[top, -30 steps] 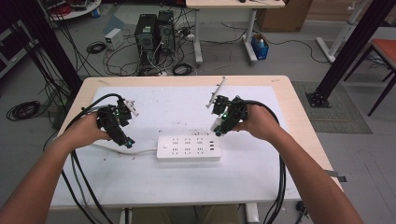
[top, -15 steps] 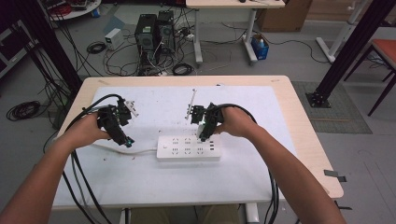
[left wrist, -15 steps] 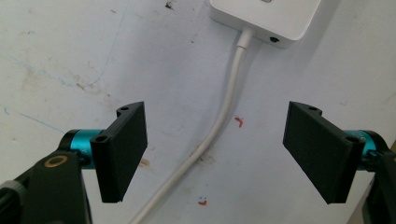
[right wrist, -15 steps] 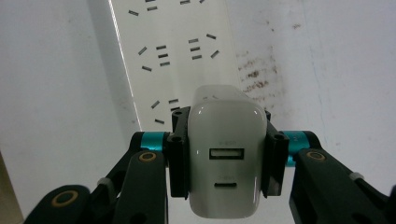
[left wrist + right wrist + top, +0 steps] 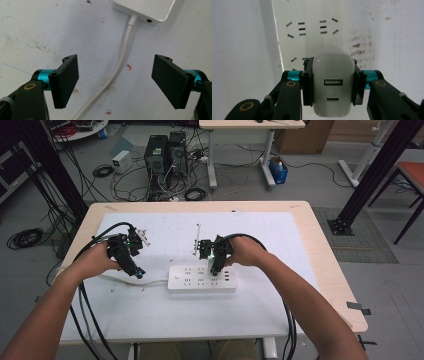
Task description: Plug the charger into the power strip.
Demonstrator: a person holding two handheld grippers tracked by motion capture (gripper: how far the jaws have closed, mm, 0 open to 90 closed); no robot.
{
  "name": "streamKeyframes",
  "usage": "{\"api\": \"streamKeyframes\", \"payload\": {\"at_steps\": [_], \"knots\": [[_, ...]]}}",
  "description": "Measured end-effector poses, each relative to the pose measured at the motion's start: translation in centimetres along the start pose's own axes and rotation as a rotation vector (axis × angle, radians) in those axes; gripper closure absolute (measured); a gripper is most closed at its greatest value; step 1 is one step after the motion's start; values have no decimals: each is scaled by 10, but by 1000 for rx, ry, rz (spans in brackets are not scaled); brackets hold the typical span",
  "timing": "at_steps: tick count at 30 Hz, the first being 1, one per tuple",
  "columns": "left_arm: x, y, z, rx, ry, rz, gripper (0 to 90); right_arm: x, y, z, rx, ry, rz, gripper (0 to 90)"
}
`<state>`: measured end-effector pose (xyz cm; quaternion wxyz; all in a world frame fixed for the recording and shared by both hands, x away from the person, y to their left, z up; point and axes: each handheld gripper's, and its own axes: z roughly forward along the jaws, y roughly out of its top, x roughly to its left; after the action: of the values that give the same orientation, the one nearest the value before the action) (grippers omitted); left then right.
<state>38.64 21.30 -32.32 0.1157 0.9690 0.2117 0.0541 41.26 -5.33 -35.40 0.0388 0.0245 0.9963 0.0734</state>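
two claws, right claw (image 5: 333, 83) clamping white charger (image 5: 332, 85) over power strip (image 5: 201, 278), left claw (image 5: 115, 83) wide

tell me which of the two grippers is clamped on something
The right gripper, shut on the white USB charger over the power strip. The left gripper stands open with nothing gripped, the strip's white cable lying between its jaws.

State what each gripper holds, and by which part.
The right gripper clamps a white USB charger by its two sides; the left gripper holds nothing.
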Motion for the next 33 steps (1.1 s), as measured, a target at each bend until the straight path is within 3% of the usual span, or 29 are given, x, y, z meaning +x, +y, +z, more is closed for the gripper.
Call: {"api": "streamKeyframes", "payload": {"at_steps": [12,21,33], "knots": [[2,-5,1,-14,-9,-21,220,4,8,6,35,-16,-73,624],[2,-5,9,-7,-23,-25,220,6,8,12,53,-26,-91,625],[4,-7,7,-17,-24,-28,221,-8,5,14,15,56,-29,626]]}}
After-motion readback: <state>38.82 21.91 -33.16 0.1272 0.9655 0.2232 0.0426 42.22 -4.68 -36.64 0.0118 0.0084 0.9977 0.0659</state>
